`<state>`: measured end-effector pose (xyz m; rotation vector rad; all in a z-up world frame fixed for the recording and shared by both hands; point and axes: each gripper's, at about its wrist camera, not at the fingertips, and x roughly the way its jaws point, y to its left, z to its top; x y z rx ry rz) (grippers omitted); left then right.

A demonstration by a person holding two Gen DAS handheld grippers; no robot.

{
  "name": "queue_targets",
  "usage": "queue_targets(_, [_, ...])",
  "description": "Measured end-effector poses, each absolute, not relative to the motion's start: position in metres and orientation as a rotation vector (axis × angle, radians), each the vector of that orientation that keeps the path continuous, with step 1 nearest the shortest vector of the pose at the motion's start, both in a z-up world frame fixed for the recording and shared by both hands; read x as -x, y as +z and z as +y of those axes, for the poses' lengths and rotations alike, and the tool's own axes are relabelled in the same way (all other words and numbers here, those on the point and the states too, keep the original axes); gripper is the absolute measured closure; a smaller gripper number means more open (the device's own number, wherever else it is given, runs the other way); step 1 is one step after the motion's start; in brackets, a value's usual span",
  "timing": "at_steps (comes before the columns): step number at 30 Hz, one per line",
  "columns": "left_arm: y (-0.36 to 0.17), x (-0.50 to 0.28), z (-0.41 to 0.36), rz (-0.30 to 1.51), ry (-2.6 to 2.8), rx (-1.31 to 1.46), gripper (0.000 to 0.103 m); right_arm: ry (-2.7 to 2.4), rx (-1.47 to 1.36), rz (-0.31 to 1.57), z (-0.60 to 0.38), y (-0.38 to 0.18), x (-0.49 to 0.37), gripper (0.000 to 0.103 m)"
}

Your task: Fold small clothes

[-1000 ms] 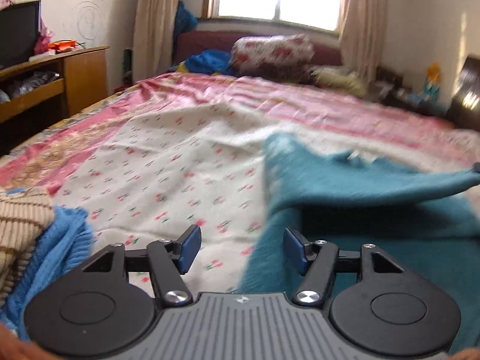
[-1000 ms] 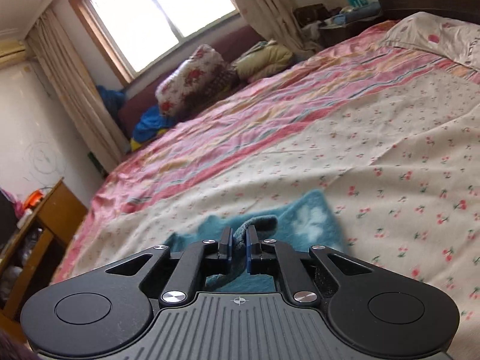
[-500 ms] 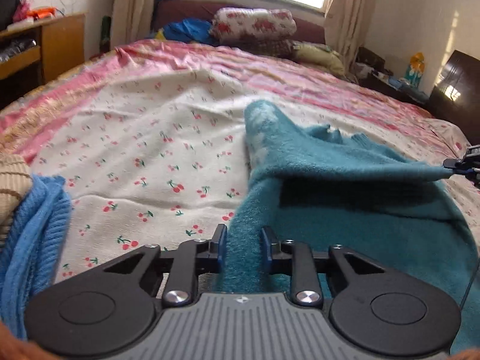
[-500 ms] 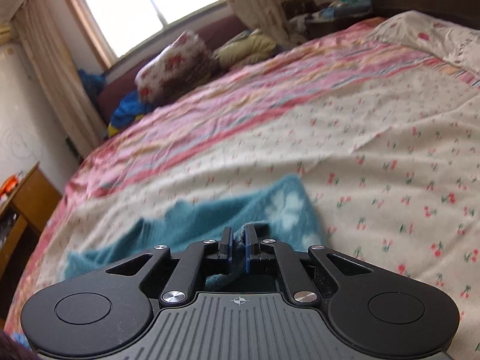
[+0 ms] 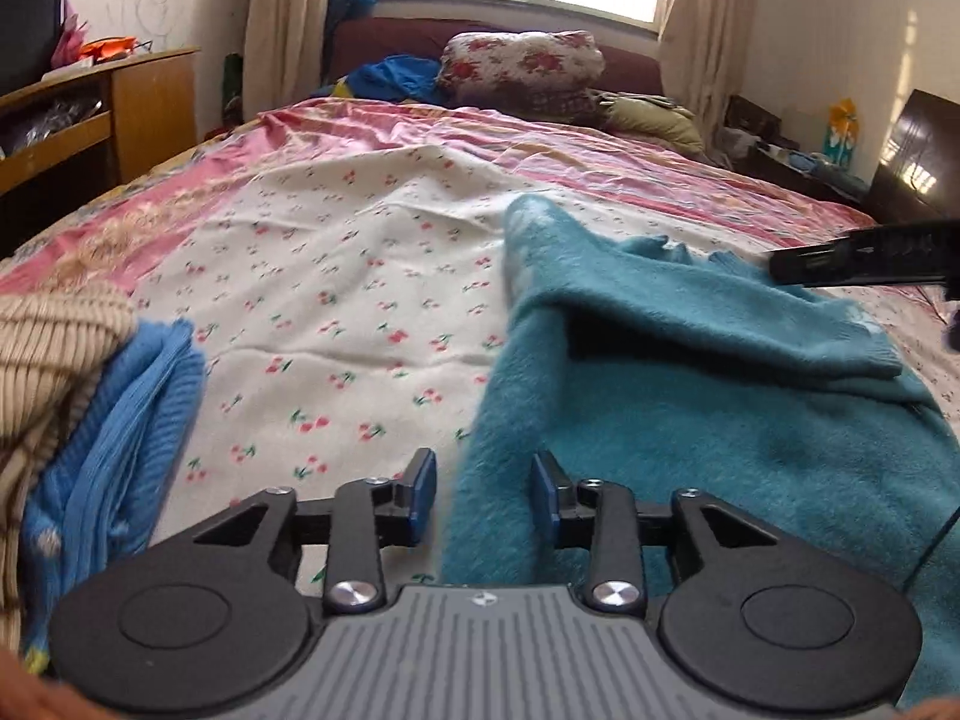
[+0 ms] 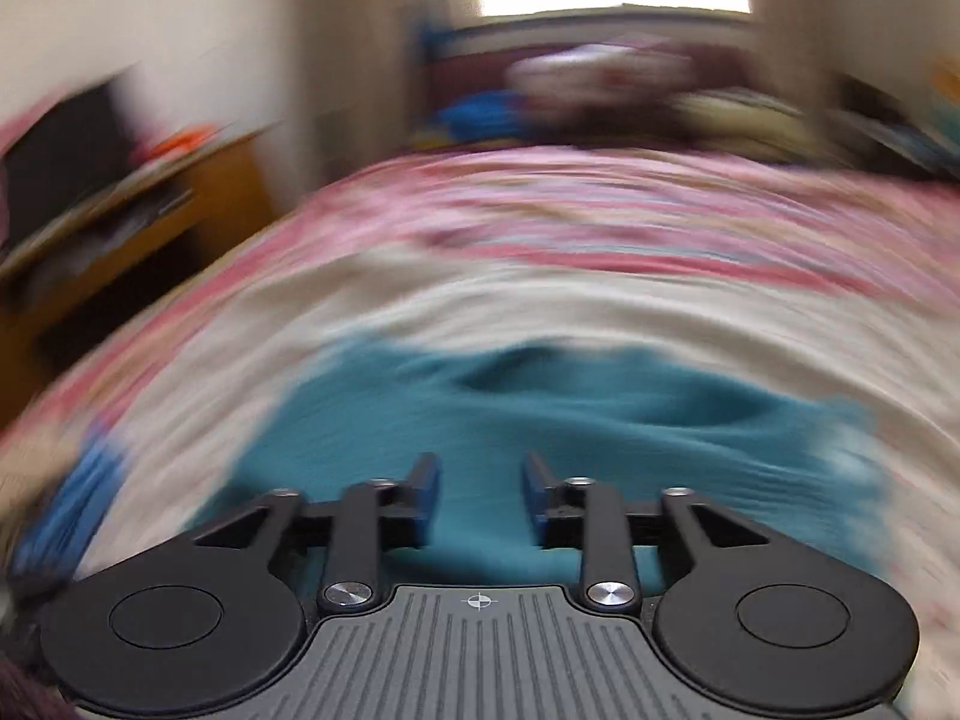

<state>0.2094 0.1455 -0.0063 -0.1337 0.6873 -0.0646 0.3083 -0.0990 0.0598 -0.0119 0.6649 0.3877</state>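
Observation:
A teal fuzzy sweater [image 5: 690,372] lies on the bed, one part folded over onto itself. My left gripper [image 5: 485,495] is open, its fingers on either side of the sweater's near left edge, not gripping it. My right gripper [image 6: 478,495] is open and empty just above the same sweater [image 6: 540,414]; that view is blurred by motion. The right gripper's dark body [image 5: 870,252] shows at the right edge of the left wrist view.
The bed has a floral sheet [image 5: 336,300] with a pink striped band behind. A blue knit [image 5: 120,432] and a beige ribbed knit [image 5: 42,348] lie piled at the near left. A wooden cabinet [image 5: 120,108] stands left, pillows [image 5: 522,66] at the far end.
Both grippers have opened and let go of the teal sweater. The right gripper has swung fast to the left, blurring its view; the folded part now rests on the sweater.

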Motion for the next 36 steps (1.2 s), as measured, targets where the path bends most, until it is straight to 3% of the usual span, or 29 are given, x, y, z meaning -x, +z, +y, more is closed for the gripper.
queue_targets(2, [-0.008, -0.209, 0.148, 0.685, -0.071, 0.151, 0.059, 0.485, 0.129, 0.653, -0.055, 0.05, -0.304, 0.057])
queue_targets(6, [-0.011, -0.209, 0.149, 0.679, -0.087, 0.125, 0.059, 0.483, 0.391, 0.612, 0.01, 0.019, -0.31, 0.058])
queue_targets(7, [-0.011, -0.208, 0.148, 0.679, -0.085, 0.109, 0.06, 0.461, 0.446, 0.597, 0.021, 0.013, -0.314, 0.063])
queue_targets(8, [-0.011, -0.207, 0.148, 0.676, -0.078, 0.09, 0.063, 0.424, 0.487, 0.582, 0.027, 0.007, -0.32, 0.078])
queue_targets(10, [-0.009, -0.203, 0.147, 0.664, -0.089, 0.072, 0.08, 0.364, 0.429, 0.584, 0.028, 0.008, -0.335, 0.09])
queue_targets(17, [-0.008, -0.201, 0.142, 0.671, -0.109, 0.062, 0.081, 0.333, 0.2, 0.536, 0.018, 0.035, -0.353, 0.095])
queue_targets(20, [-0.011, -0.203, 0.147, 0.698, -0.115, 0.089, 0.065, 0.339, 0.214, 0.587, 0.023, 0.023, -0.357, 0.095])
queue_targets(21, [-0.012, -0.204, 0.148, 0.71, -0.116, 0.094, 0.047, 0.349, 0.177, 0.579, 0.021, 0.026, -0.354, 0.095])
queue_targets(22, [-0.014, -0.204, 0.148, 0.72, -0.114, 0.094, 0.044, 0.36, 0.156, 0.567, 0.019, 0.03, -0.354, 0.095])
queue_targets(24, [-0.014, -0.202, 0.148, 0.725, -0.13, 0.095, 0.047, 0.378, 0.187, 0.592, 0.022, 0.028, -0.357, 0.088])
queue_targets(27, [-0.013, -0.198, 0.147, 0.748, -0.119, 0.065, 0.065, 0.357, 0.357, 0.603, 0.032, 0.014, -0.355, 0.065])
queue_targets(28, [-0.015, -0.196, 0.148, 0.757, -0.118, 0.059, 0.065, 0.348, 0.394, 0.583, 0.032, 0.012, -0.349, 0.061])
queue_targets(36, [-0.011, -0.18, 0.145, 0.724, -0.023, -0.016, 0.066, 0.269, 0.16, 0.607, -0.052, 0.027, -0.294, 0.059])
